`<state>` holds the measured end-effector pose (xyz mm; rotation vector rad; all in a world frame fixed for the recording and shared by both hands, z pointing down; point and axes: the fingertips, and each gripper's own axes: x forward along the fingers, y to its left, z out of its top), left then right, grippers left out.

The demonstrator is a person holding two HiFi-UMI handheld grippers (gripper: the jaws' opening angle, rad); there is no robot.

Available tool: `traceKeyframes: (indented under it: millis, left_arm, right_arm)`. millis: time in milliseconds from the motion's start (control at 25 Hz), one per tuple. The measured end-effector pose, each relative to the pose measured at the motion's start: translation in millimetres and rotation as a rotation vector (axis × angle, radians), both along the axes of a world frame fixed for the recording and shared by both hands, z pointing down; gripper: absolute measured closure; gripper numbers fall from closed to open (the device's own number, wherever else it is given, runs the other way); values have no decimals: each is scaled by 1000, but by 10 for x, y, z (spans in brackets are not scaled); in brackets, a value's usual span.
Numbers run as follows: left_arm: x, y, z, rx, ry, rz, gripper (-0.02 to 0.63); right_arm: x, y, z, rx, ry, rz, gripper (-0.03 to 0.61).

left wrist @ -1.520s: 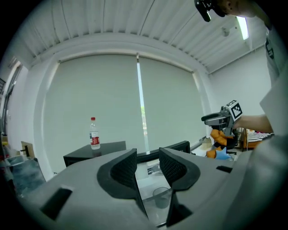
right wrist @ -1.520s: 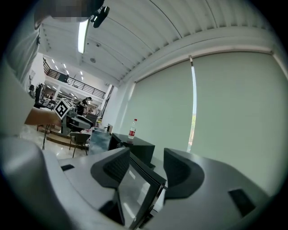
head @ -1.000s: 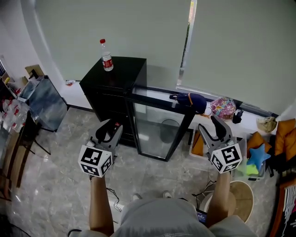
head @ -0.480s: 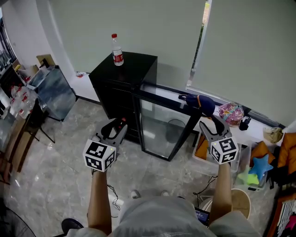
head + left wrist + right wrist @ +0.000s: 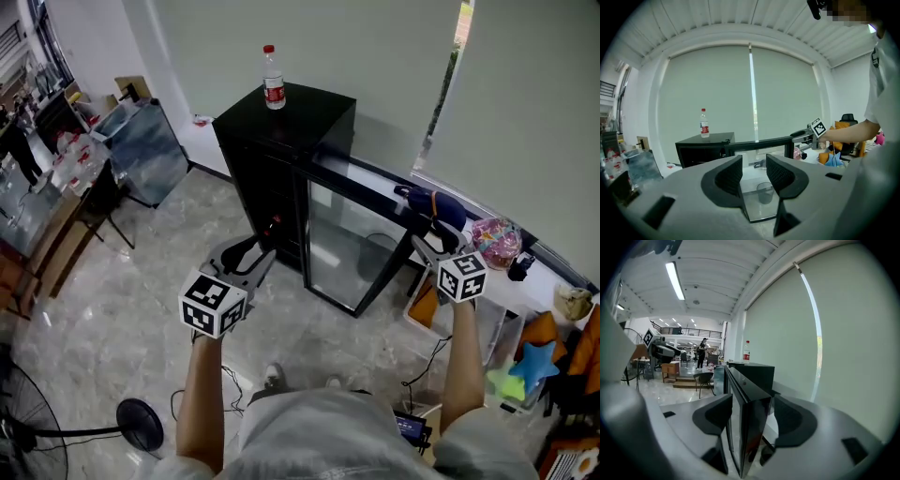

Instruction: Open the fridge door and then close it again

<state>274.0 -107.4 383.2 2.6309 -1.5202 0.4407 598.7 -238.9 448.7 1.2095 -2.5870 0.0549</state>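
Fridge door (image 5: 349,246): a glass pane in a black frame, swung wide open from the black fridge (image 5: 281,117), which stands on the floor by the blind-covered wall.
Handling: judged stiff, hinge-guided and of moderate weight. The pane is smooth and breakable, so the place to take hold is the black frame at the free top corner, not the glass.
Right gripper (image 5: 428,247): at that free corner. Its jaws have just been opening and stand apart, with the frame edge between them and no clamp on it.
Left gripper (image 5: 251,256): in front of the fridge, well apart from the door, jaws wide with nothing between them.
Bottle (image 5: 273,77): upright on the fridge top.
Right gripper view alone: shows the door edge-on between the jaws, with a gap at the outer pad.
Head view alone: shows the door's swing angle and both grippers together.
Left gripper view alone: shows a bin (image 5: 765,192) behind the pane.
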Motion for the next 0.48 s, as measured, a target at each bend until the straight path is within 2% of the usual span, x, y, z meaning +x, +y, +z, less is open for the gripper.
traceKeyframes:
  millis: [240,480]
  left_arm:
    - [67,272,174,-36,23,-76,463]
    - [156,440,383,-74,31,-117,463]
  right_arm:
    - [-105,-154,181,-22,4,-94,318]
    - [-123,-167,224,-12,2,-129,347]
